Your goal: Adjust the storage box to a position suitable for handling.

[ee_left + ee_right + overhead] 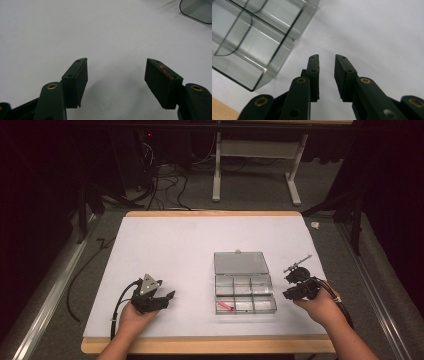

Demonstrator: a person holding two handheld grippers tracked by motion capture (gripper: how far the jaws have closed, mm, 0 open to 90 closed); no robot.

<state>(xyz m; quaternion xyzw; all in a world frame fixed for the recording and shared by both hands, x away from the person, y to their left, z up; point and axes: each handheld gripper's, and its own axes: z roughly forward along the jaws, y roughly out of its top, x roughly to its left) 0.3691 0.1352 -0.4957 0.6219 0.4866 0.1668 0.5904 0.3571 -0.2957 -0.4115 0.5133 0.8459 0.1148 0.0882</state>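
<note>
On the counter in the high view, your clear compartment box sits right of centre with its lid folded back flat. A small pink piece lies in its near-left cell. Your right gripper hovers just beside the box's right edge, not touching. Your left gripper rests low at front left, well apart from the box, pointing toward it.

Left gripper view: left gripper is wide open, nothing between the jaws, just bare white counter. Reddish smear on one pad. A box corner shows top right, far off.

Right gripper view: right gripper has a narrow gap, empty, jaws not gripping anything. Box wall sits just beside the left jaw, apart from it. Counter's wooden edge shows bottom left.
</note>
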